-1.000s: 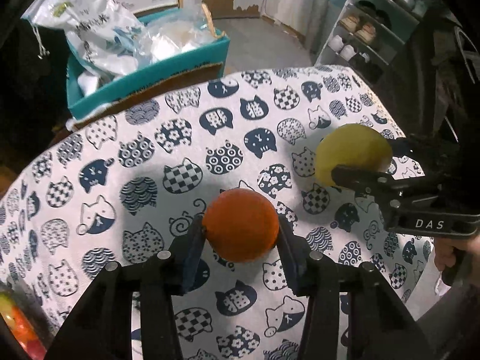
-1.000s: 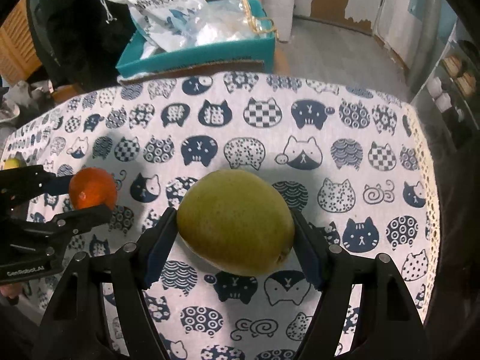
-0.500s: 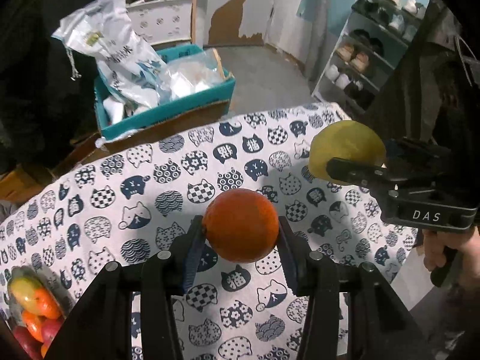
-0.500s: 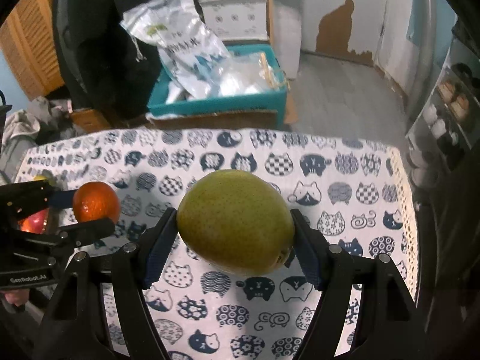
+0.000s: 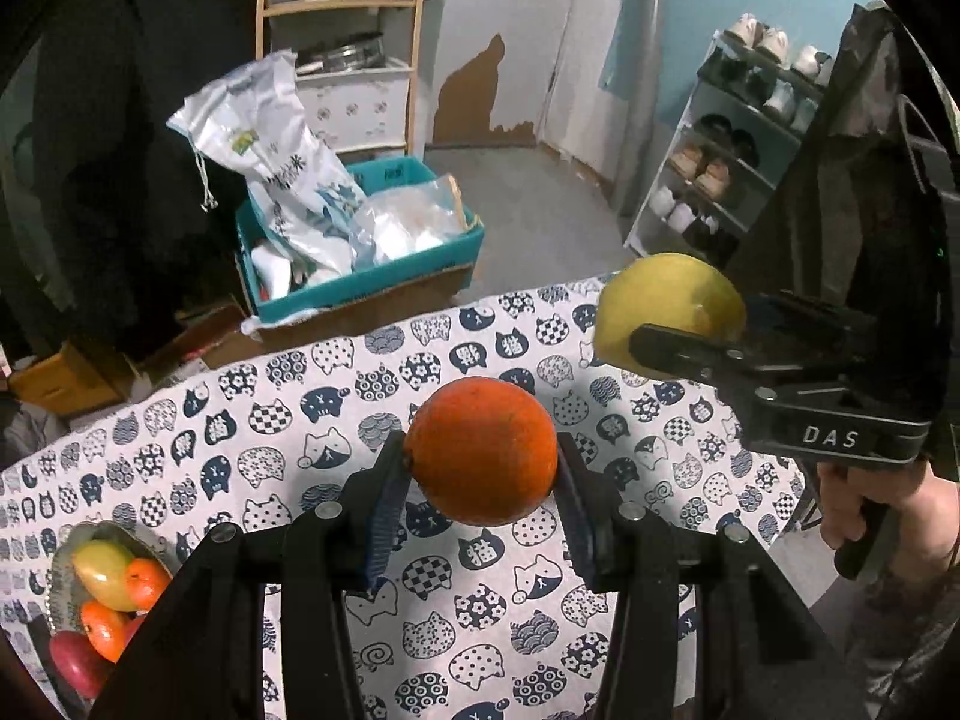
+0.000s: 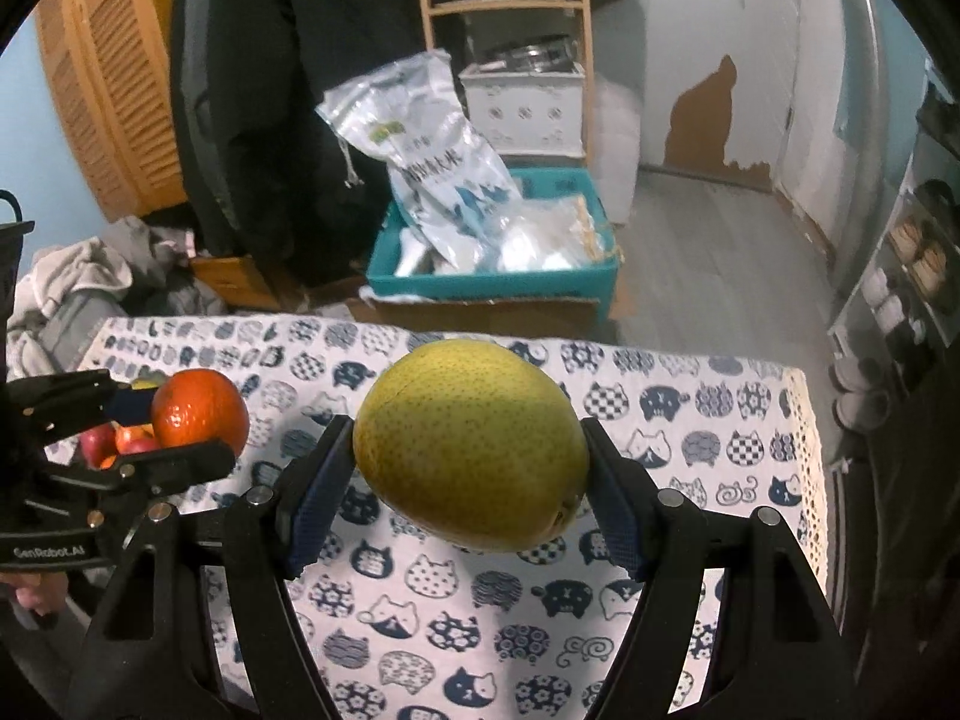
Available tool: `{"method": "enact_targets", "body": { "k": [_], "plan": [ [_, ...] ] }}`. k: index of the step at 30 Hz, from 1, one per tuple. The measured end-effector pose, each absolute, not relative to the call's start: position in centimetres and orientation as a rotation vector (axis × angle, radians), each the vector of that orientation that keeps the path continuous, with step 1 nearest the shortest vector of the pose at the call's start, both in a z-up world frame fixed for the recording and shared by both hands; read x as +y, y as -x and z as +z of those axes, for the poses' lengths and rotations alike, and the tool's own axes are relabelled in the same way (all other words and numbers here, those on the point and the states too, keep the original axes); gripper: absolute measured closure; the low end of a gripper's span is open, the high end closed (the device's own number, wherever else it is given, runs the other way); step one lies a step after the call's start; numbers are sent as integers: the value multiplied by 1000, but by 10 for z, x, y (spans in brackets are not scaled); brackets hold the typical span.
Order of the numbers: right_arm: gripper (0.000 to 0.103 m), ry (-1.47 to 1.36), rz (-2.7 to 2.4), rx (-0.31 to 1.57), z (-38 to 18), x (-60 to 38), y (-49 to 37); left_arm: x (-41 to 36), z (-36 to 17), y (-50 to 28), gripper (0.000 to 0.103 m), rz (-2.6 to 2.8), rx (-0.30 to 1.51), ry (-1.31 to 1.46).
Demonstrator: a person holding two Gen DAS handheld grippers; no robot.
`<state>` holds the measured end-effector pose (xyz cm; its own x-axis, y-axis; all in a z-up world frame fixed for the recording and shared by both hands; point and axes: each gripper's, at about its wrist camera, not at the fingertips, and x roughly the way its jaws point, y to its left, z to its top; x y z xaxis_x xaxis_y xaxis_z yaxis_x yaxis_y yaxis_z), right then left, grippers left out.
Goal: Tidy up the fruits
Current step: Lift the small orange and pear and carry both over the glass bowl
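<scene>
My left gripper (image 5: pixel 480 480) is shut on an orange (image 5: pixel 480 450) and holds it well above the cat-print tablecloth (image 5: pixel 300 480). My right gripper (image 6: pixel 468 480) is shut on a yellow-green pear (image 6: pixel 471 444), also held high. Each gripper shows in the other's view: the pear (image 5: pixel 669 306) at the right, the orange (image 6: pixel 201 408) at the left. A metal dish (image 5: pixel 63 564) at the table's left holds several fruits: a mango (image 5: pixel 105 573), small oranges and a red apple. Those fruits (image 6: pixel 117 441) peek out behind the left gripper in the right wrist view.
A teal box (image 5: pixel 360 276) with plastic bags stands on the floor beyond the table's far edge. A shoe rack (image 5: pixel 738 150) is at the right, a wooden shelf (image 5: pixel 342 6) at the back. The table's right edge (image 6: pixel 807 480) has lace trim.
Both grippers have risen with their fruit, well above the table. The view has widened, and the fruit dish at the left has come into view.
</scene>
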<state>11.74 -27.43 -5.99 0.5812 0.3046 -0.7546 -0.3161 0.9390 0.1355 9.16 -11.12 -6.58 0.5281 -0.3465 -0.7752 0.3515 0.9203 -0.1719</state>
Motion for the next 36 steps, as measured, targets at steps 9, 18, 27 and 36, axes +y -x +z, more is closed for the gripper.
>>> {"method": "enact_targets", "body": {
  "k": [9,18,27,36],
  "plan": [
    [29,19,417,826,-31,-251,-109,-96,-41,-72,55,-422,865,-9],
    [29,23,469,785,-9,-225,-104,-76,-27,-59,55,-411,827,3],
    [29,41,515,767,1,-198,-100,-51,-20,-50,55,-383,810,29],
    [29,60,566,764,6,-165,-99,-18,-17,-41,55,-336,799,63]
  ]
}}
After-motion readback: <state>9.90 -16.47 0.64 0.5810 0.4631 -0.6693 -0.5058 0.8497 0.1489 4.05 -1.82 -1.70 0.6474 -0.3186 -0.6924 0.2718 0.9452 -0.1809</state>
